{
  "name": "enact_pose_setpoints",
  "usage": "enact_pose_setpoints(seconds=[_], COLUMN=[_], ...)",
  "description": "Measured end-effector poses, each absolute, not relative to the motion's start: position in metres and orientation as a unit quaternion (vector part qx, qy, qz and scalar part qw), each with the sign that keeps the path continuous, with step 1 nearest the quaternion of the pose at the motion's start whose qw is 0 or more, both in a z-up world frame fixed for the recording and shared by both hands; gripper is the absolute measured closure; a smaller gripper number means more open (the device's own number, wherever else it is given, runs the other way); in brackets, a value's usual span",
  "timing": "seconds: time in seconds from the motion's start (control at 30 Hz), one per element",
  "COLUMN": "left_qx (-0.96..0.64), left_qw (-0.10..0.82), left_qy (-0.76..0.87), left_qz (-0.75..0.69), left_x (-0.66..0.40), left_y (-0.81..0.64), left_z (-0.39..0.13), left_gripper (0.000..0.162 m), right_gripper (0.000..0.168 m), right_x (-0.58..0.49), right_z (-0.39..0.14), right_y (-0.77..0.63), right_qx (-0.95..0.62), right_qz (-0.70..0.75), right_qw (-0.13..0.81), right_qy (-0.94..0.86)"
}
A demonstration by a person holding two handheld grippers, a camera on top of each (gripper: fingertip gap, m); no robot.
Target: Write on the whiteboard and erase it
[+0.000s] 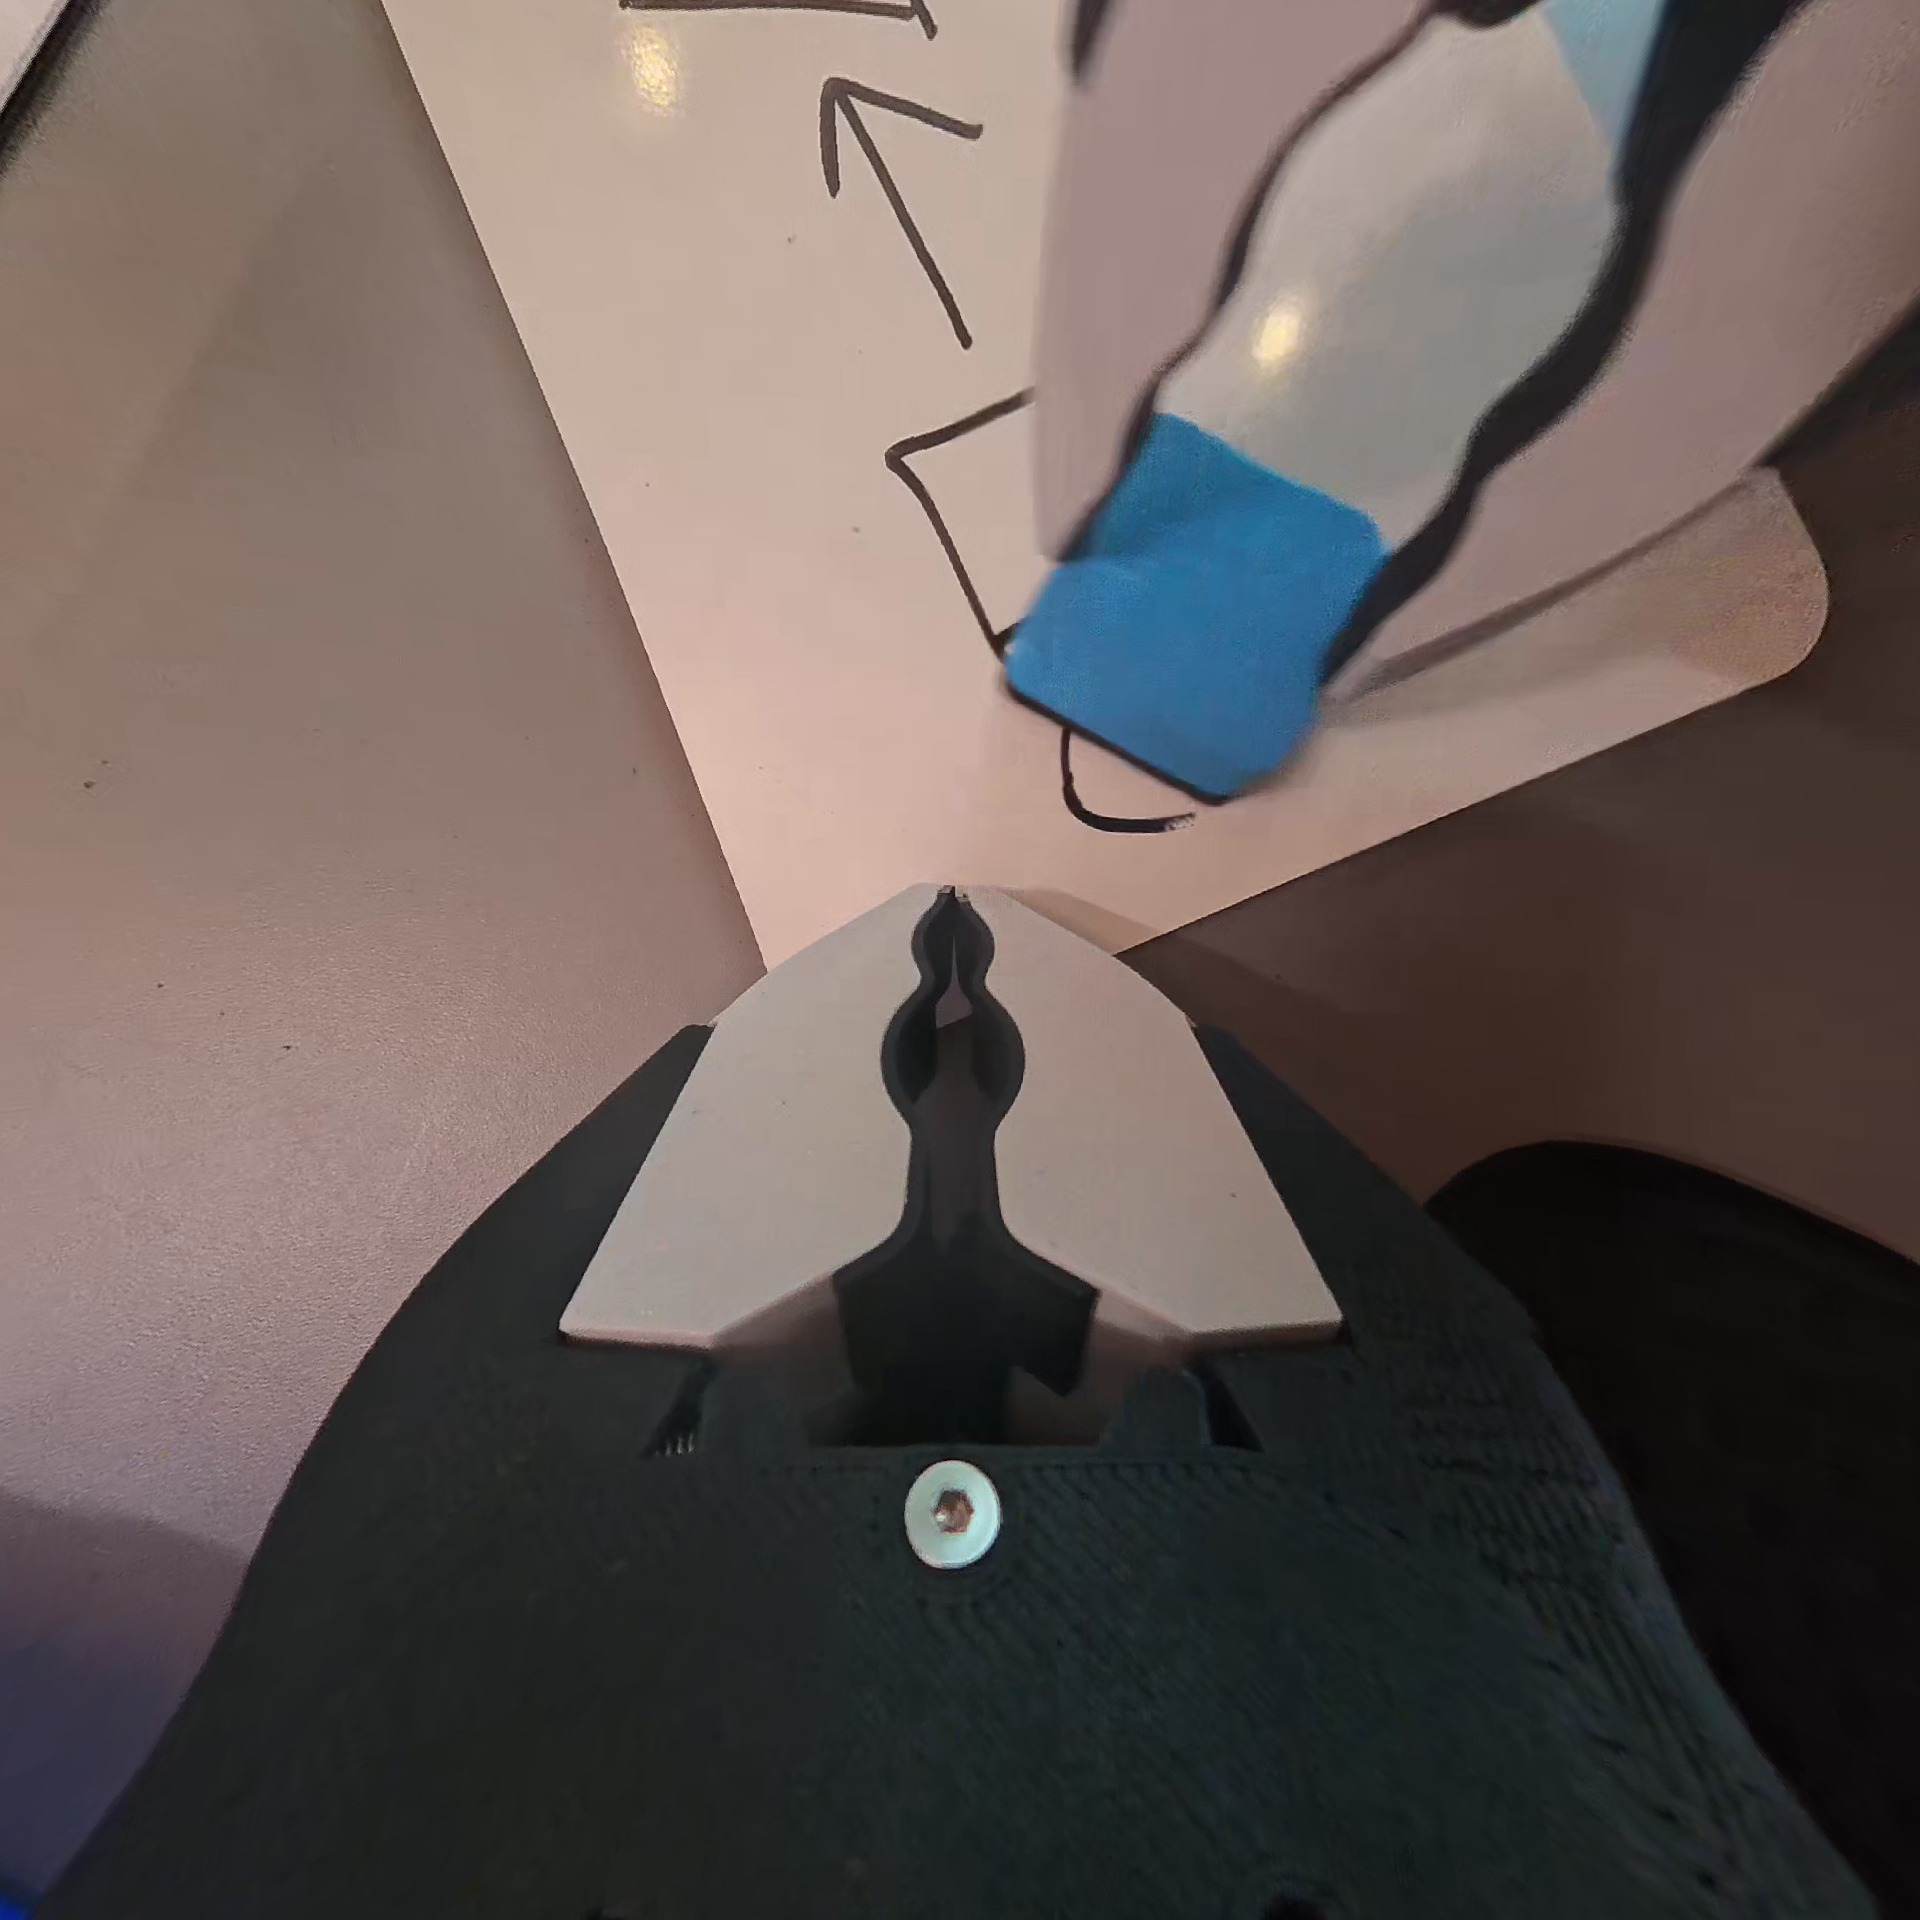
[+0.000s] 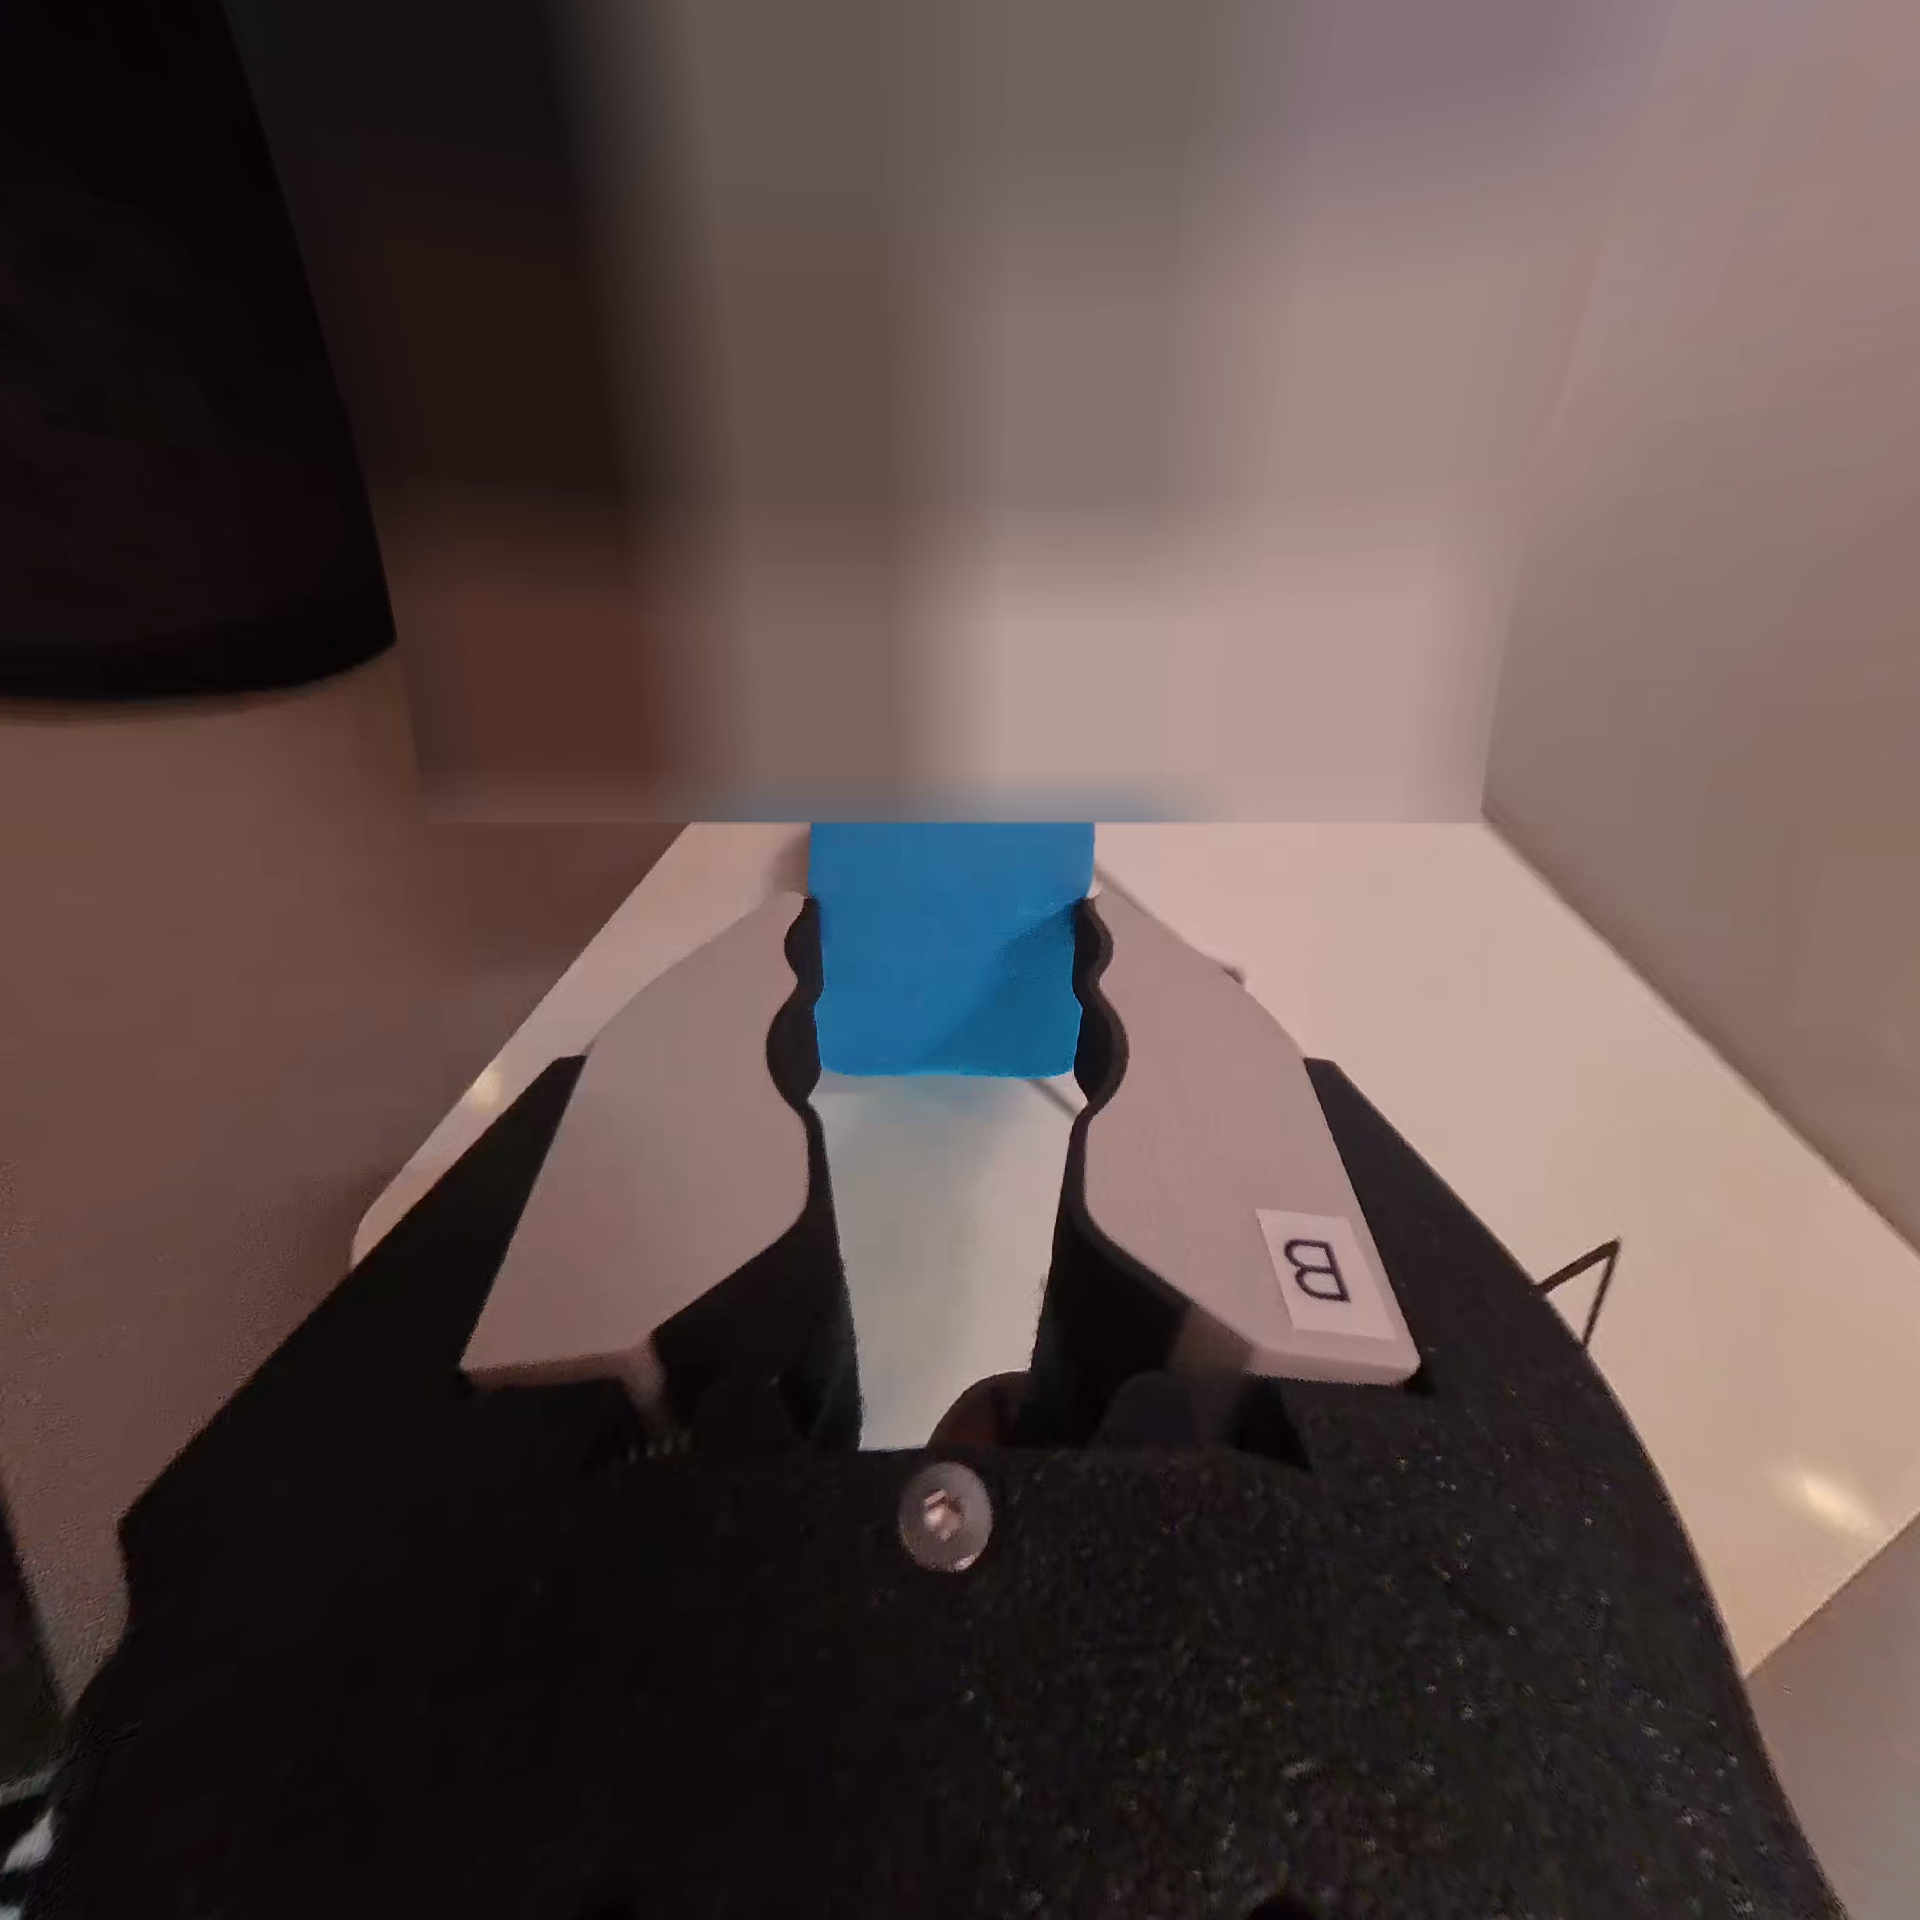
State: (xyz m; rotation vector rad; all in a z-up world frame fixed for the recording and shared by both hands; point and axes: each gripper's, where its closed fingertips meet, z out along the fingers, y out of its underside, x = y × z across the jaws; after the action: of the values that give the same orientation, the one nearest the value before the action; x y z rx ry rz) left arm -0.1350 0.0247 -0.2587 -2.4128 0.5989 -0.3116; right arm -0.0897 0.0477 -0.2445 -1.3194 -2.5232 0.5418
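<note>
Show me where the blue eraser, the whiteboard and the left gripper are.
blue eraser [image 1: 1195,644]: left wrist view, middle of its blue face.
whiteboard [image 1: 727,436]: left wrist view, bare white surface.
left gripper [image 1: 948,896]: left wrist view, at its closed fingertips.

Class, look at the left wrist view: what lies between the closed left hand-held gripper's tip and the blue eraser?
Bare whiteboard, apart from one curved black marker stroke just below the blue eraser. The left hand-held gripper holds nothing.

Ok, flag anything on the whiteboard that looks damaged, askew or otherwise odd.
Nothing stands out. The blue rectangular eraser block, clamped in the right gripper, presses on the white glossy whiteboard over black marker lines. The left gripper sits shut and empty.
</note>
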Motion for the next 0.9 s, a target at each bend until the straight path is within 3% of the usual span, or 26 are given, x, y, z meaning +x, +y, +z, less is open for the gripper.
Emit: enact_pose_setpoints(seconds=[0.1, 0.2, 0.33, 0.47, 0.6, 0.73, 0.9], left_qx=[-0.914, -0.914, -0.914, -0.914, -0.914, -0.914, -0.913], left_qw=[0.315, 0.314, 0.315, 0.315, 0.315, 0.315, 0.314], left_qy=[0.225, 0.225, 0.224, 0.223, 0.224, 0.224, 0.224], left_qz=[-0.122, -0.122, -0.124, -0.125, -0.126, -0.126, -0.131], left_x=[-0.135, -0.135, -0.135, -0.135, -0.135, -0.135, -0.134], left_y=[0.025, 0.025, 0.024, 0.024, 0.024, 0.024, 0.023], left_z=[-0.259, -0.259, -0.259, -0.259, -0.258, -0.258, -0.258], left_gripper=[0.160, 0.160, 0.161, 0.161, 0.160, 0.160, 0.160], right_gripper=[0.121, 0.121, 0.121, 0.121, 0.121, 0.120, 0.121], right_x=[-0.097, -0.082, -0.108, -0.092, -0.114, -0.084, -0.110], right_z=[-0.245, -0.245, -0.245, -0.245, -0.245, -0.245, -0.245], right_y=[0.030, 0.036, 0.042, 0.045, 0.051, 0.049, 0.084], right_qx=[-0.431, -0.418, -0.446, -0.427, -0.454, -0.414, -0.490], right_qz=[0.198, 0.195, 0.204, 0.198, 0.200, 0.204, 0.215], right_qw=[0.135, 0.088, 0.137, 0.095, 0.141, 0.090, 0.163], right_qy=[-0.870, -0.883, -0.861, -0.877, -0.856, -0.882, -0.829])
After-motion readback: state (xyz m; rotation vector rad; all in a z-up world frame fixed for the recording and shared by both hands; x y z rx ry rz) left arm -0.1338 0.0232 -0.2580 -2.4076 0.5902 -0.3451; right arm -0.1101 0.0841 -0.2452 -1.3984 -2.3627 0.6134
